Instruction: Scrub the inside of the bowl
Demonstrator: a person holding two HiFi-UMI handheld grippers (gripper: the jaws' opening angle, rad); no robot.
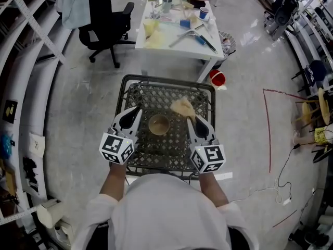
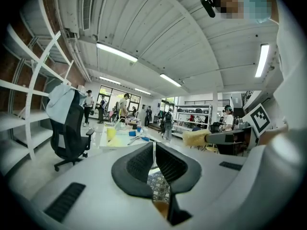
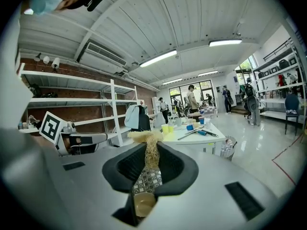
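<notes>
Jaws of the left gripper [image 1: 139, 110] are pressing together with nothing between them, while the right gripper [image 1: 188, 116] is clamping a tan fibrous scrubber [image 1: 182, 107] (its frayed end is sticking out past the jaw tips). The brown bowl [image 1: 158, 124] is sitting upright near the middle of the black mesh table [image 1: 166, 78], lying between the two grippers. The left gripper is hovering over the table's left side and the right gripper over its right side, both pointing toward the far edge. The scrubber is hanging just beside the bowl's far right rim, outside the bowl.
</notes>
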